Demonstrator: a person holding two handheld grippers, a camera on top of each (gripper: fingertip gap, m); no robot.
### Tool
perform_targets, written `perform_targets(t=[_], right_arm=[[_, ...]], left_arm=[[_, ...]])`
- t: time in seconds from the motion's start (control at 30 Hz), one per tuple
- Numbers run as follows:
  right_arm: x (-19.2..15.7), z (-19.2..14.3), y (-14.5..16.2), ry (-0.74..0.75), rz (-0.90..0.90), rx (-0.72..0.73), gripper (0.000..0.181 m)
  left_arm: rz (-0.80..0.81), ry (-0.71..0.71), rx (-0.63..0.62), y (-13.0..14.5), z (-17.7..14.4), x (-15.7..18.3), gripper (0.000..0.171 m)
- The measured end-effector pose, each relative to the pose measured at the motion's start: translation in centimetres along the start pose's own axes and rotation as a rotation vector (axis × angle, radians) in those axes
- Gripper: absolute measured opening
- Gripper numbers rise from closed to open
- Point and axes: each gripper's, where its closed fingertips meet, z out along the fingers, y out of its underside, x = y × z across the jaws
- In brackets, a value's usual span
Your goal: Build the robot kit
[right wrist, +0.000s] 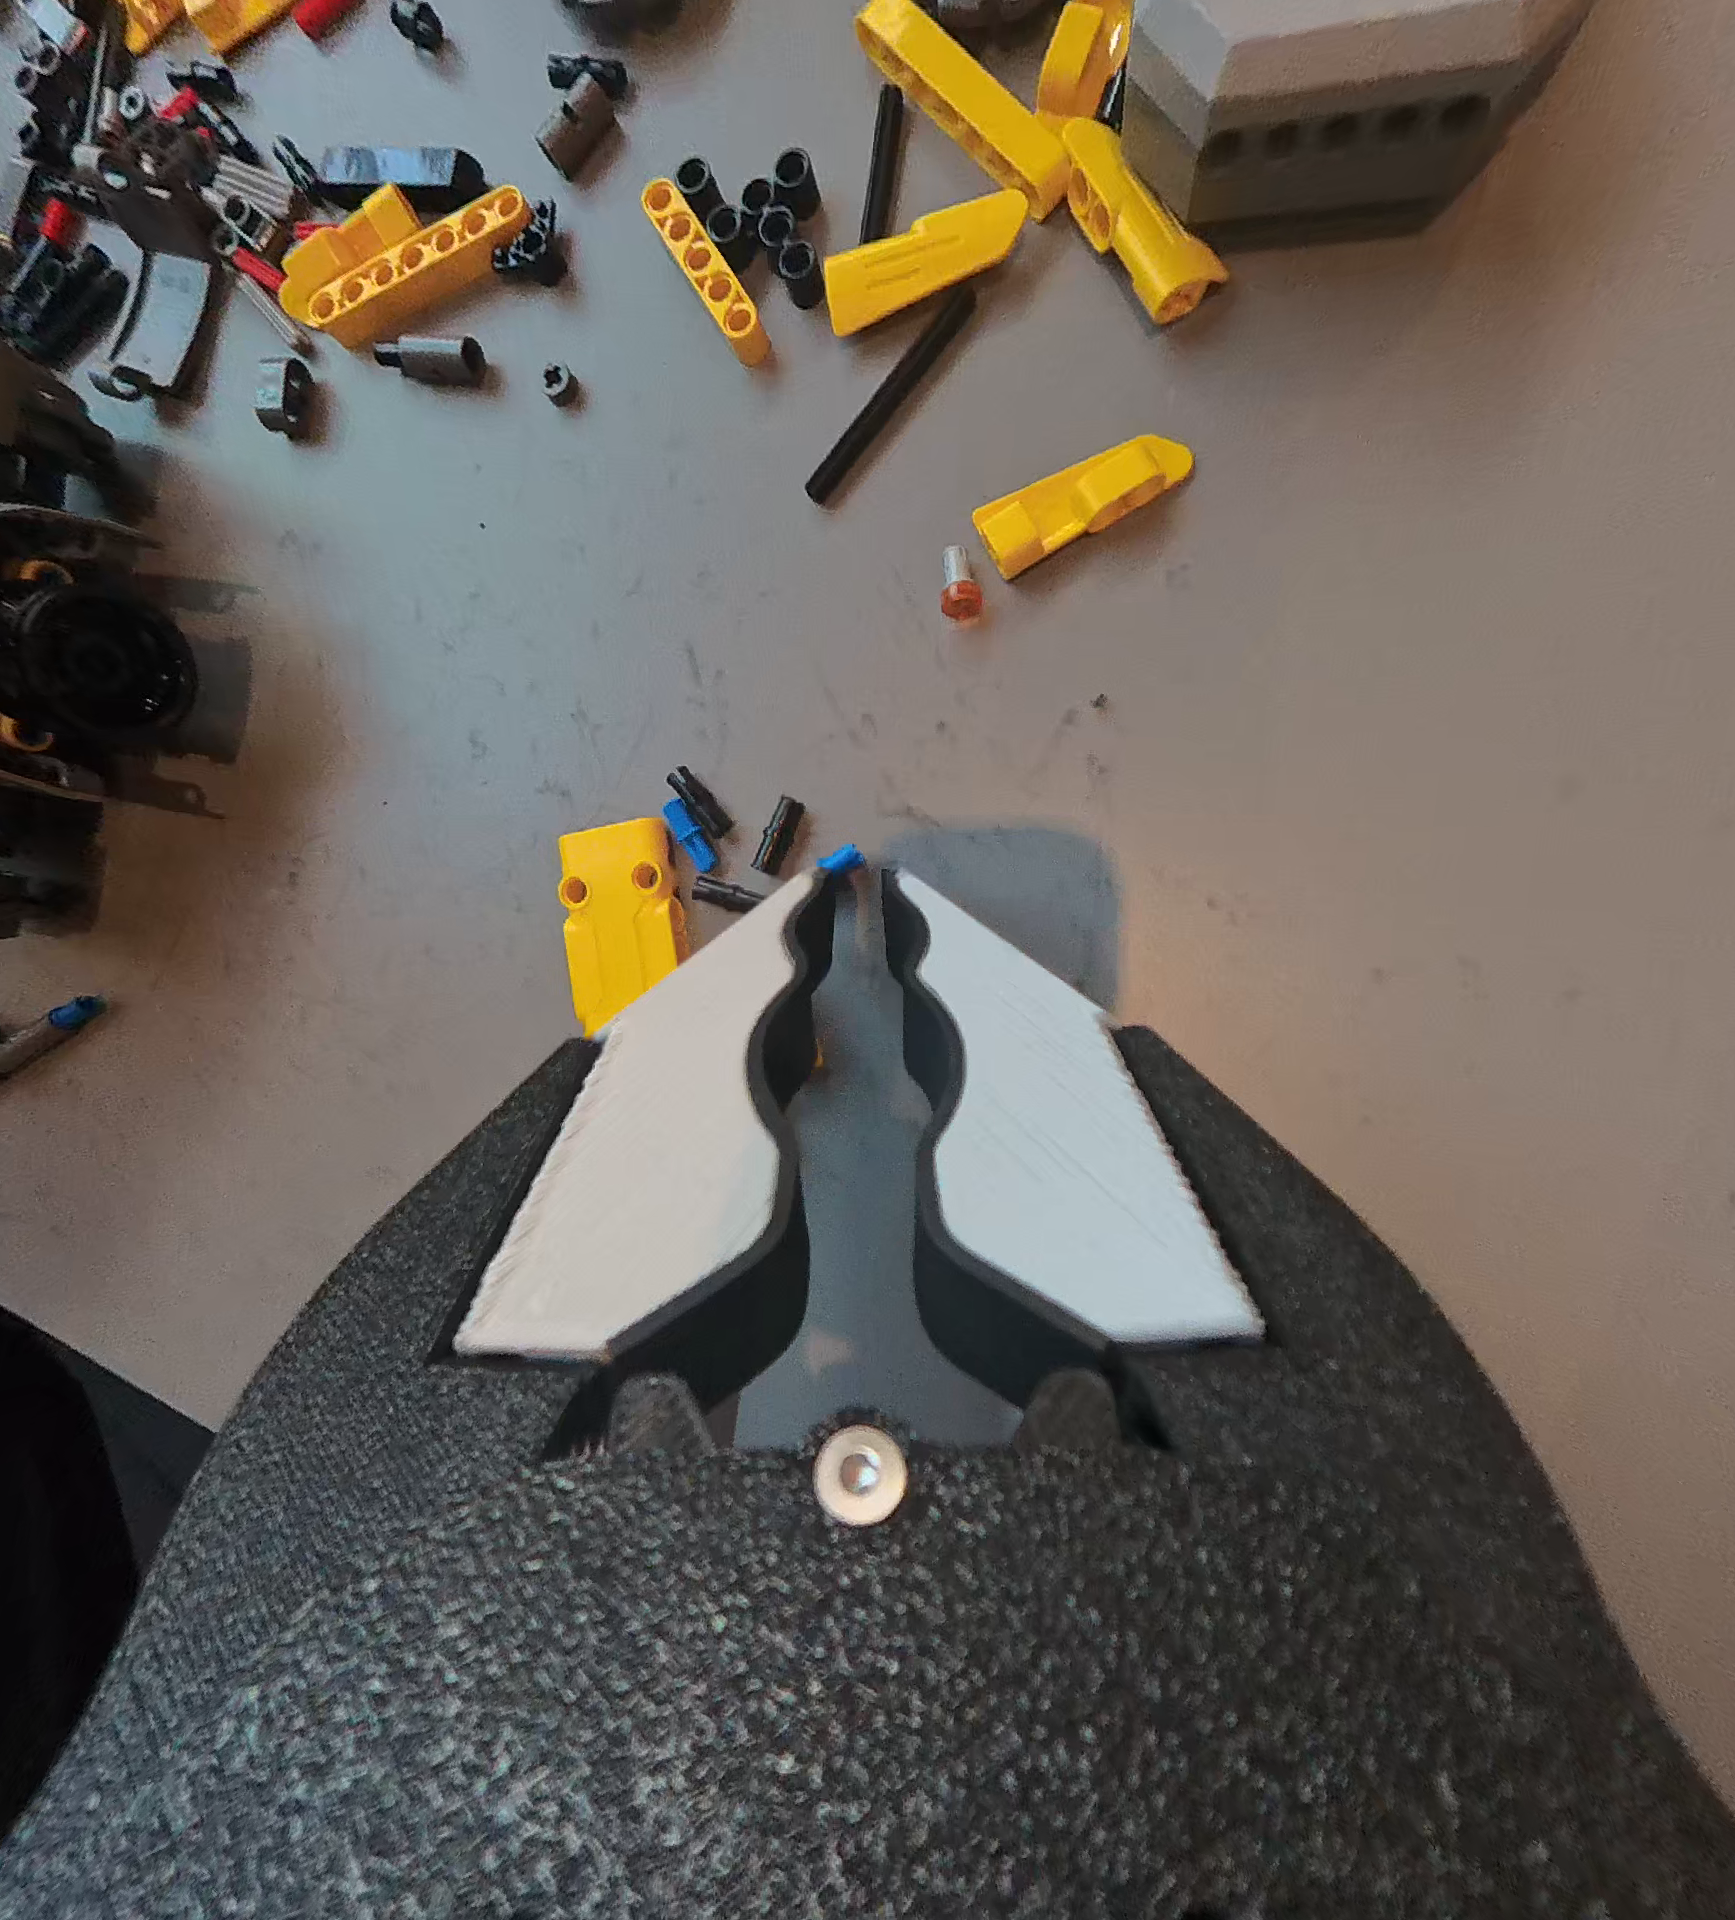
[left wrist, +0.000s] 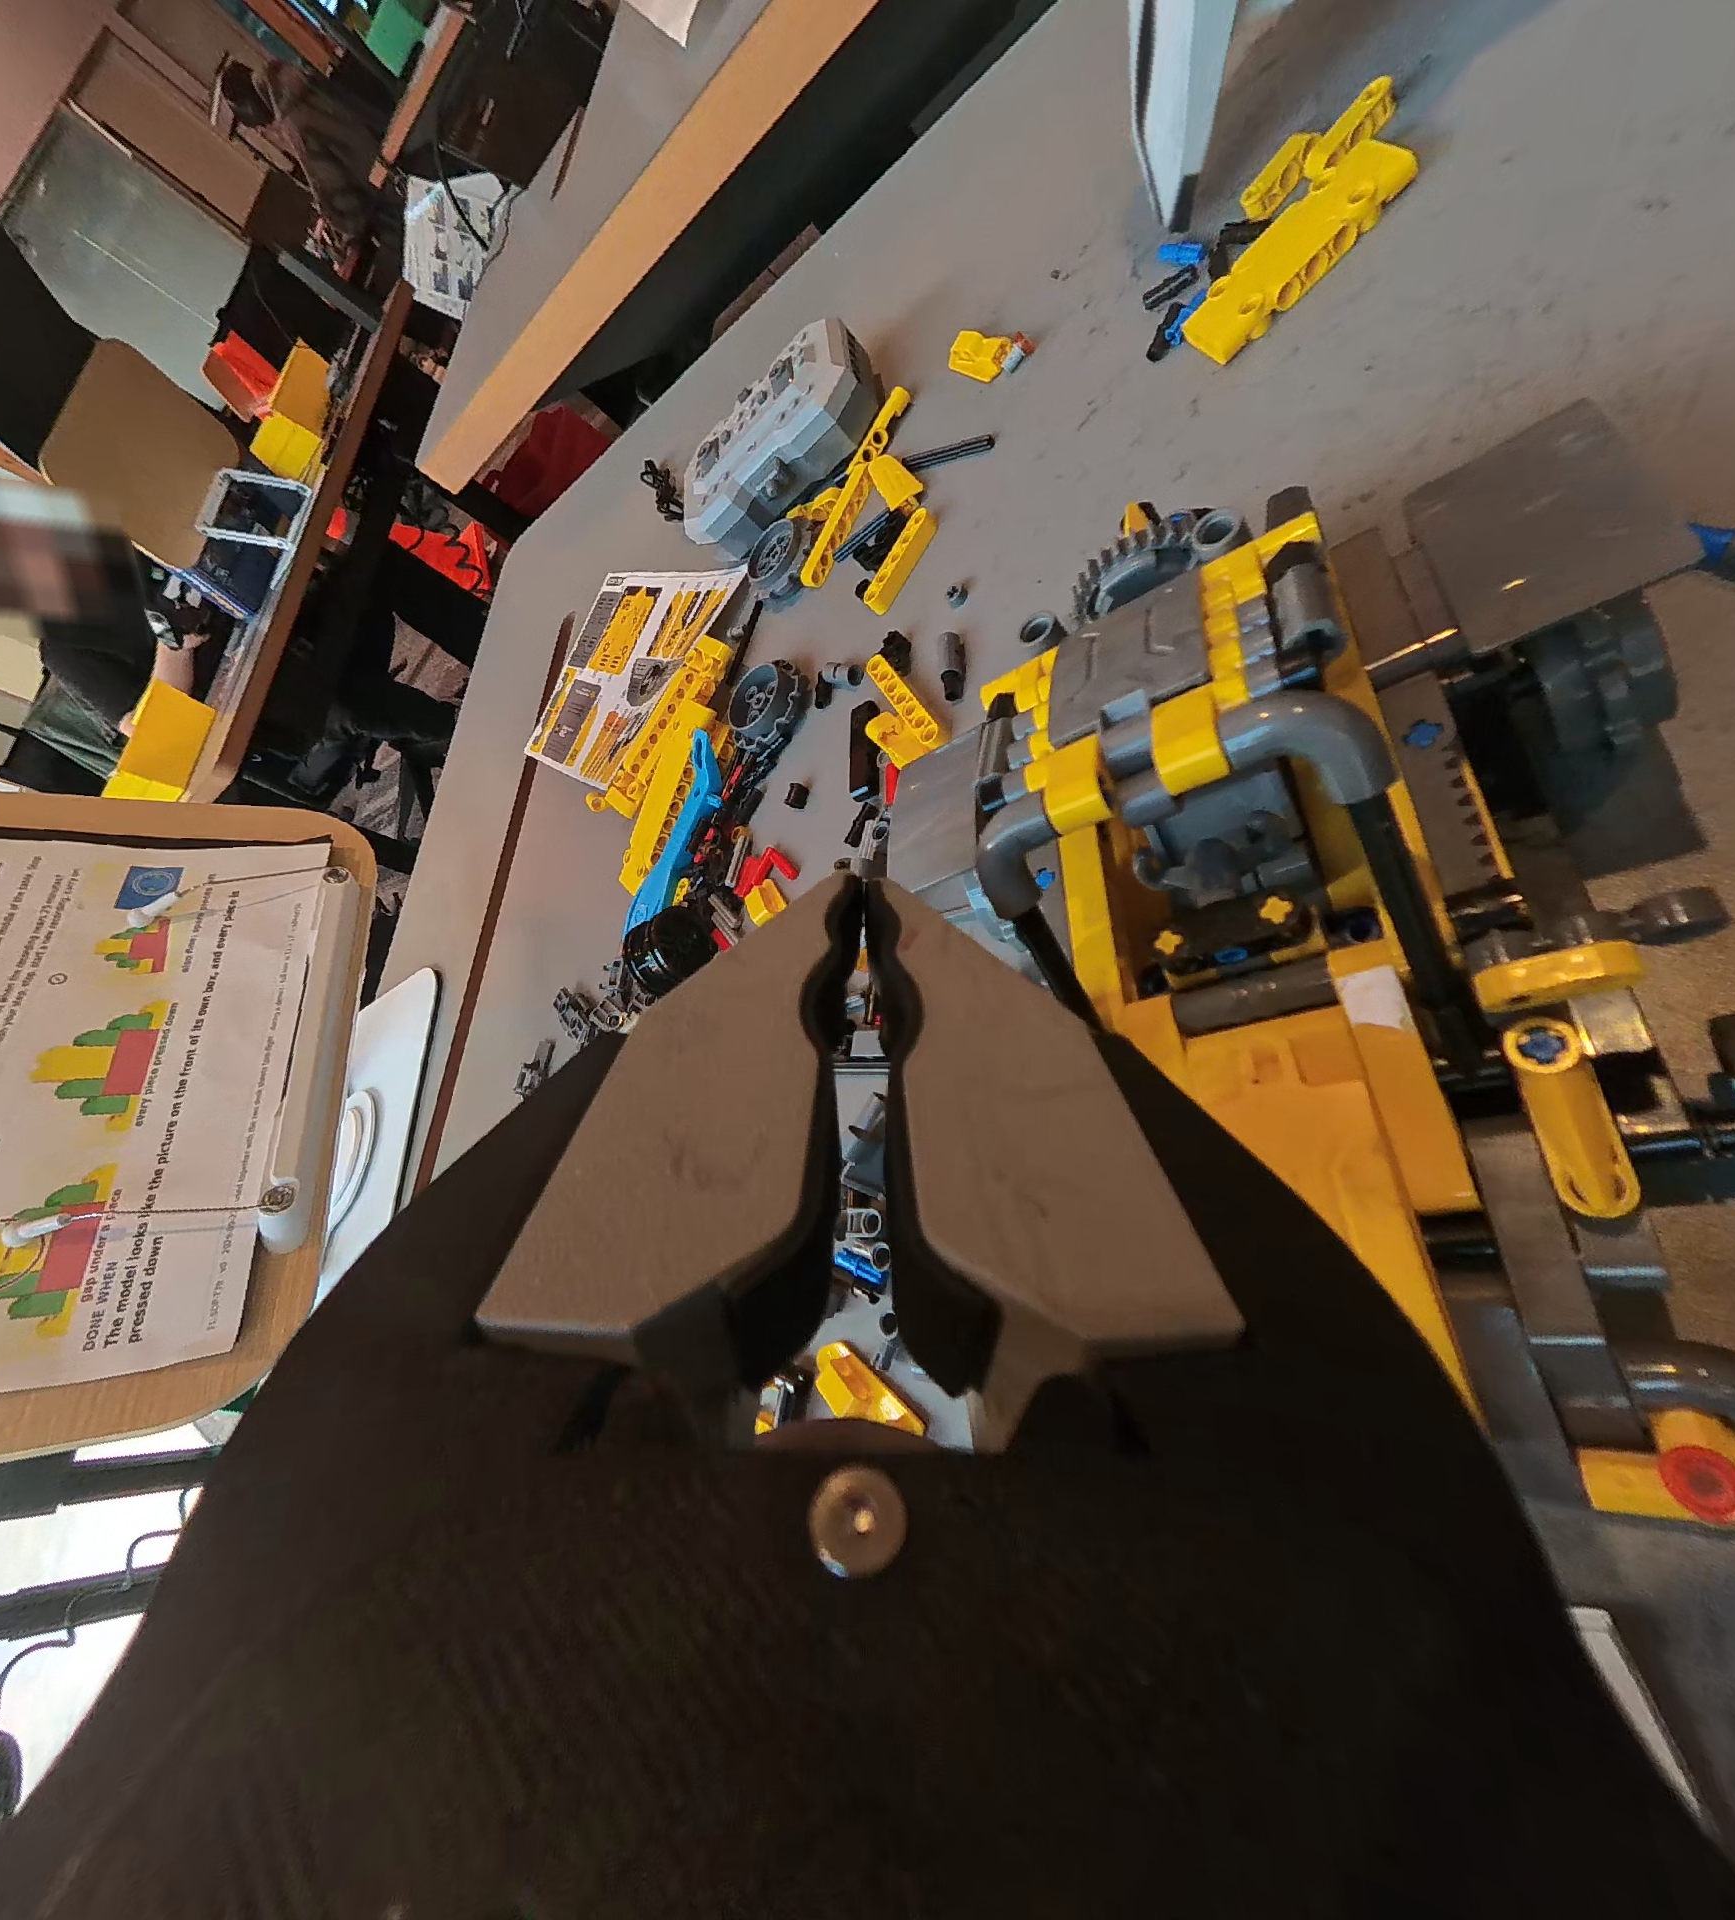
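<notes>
Left gripper (left wrist: 861, 885) pinches a small grey pin (left wrist: 871, 844) beside the yellow model (left wrist: 1247, 935)

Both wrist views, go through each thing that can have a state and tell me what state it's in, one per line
Left gripper: shut on a small grey pin.
Right gripper: open, narrow gap, blue pin at its left tip.
Yellow vehicle model: partly built, lying on the table.
Instruction leaflet: lying open, parts on it.
Marker: capped, lying flat.
</notes>
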Motion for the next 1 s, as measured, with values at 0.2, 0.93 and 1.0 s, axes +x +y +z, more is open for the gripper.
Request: perform_targets(t=[0.2,0.93,1.0], right_arm=[[-0.5,0.3,0.2,-0.042,0.016,0.017,0.003],[-6.7,-2.2,-3.9,0.039,-0.218,0.258,0.003],[-7.0,-2.0,-3.9,0.033,-0.224,0.258,0.004]], left_arm=[[0.001,0.005,-0.003,0.0,0.1,0.1,0.0],[-0.126,-0.079,-0.064,1.7,0.3,-2.2,0.0],[-0.123,-0.081,-0.065,1.7,0.3,-2.2,0.0]])
